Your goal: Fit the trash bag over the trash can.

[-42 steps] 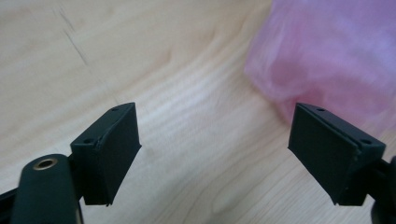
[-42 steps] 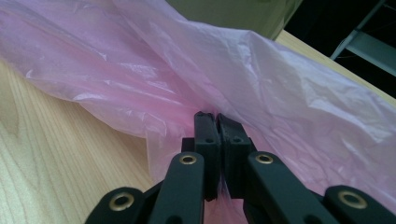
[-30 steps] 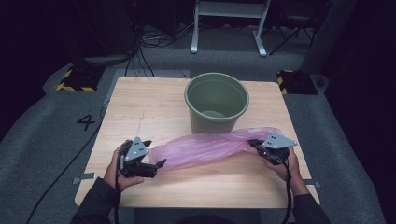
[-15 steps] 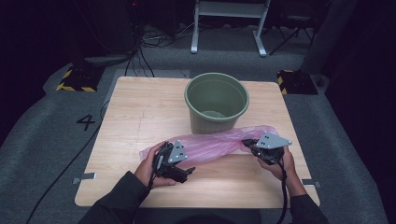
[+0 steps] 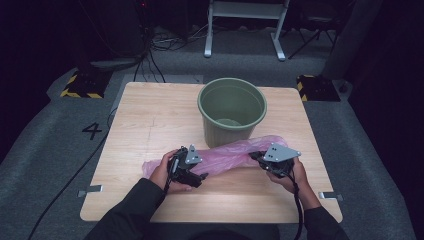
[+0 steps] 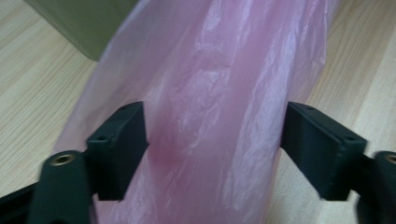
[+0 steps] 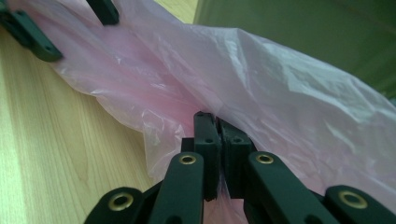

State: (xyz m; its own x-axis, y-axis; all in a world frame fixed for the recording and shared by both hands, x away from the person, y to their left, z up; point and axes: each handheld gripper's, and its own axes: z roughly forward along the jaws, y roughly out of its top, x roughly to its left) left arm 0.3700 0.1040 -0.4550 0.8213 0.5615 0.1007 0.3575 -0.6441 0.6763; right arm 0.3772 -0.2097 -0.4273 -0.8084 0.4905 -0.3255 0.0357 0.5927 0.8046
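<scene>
A long pink plastic bag (image 5: 230,152) lies across the wooden table (image 5: 150,115), in front of a green bucket (image 5: 231,107). My left gripper (image 5: 202,176) sits over the bag's left part. In the left gripper view its jaws (image 6: 215,149) straddle the bag (image 6: 219,93) and have just been closing, with the film between them and a gap left on the right side. My right gripper (image 5: 252,156) is shut on the bag's right end. In the right gripper view its fingertips (image 7: 217,123) pinch a fold of the film (image 7: 261,74).
The bucket (image 7: 303,28) stands upright just behind the bag, near the table's far middle, with something pale at its bottom. Black cables trail from both grippers toward the table's front edge. Metal frame legs stand on the floor beyond the table.
My left hand has slid right along the bag, from its left end toward its middle. The left jaws stand narrower than before. The right hand has shifted a little to the left, still holding the bag.
</scene>
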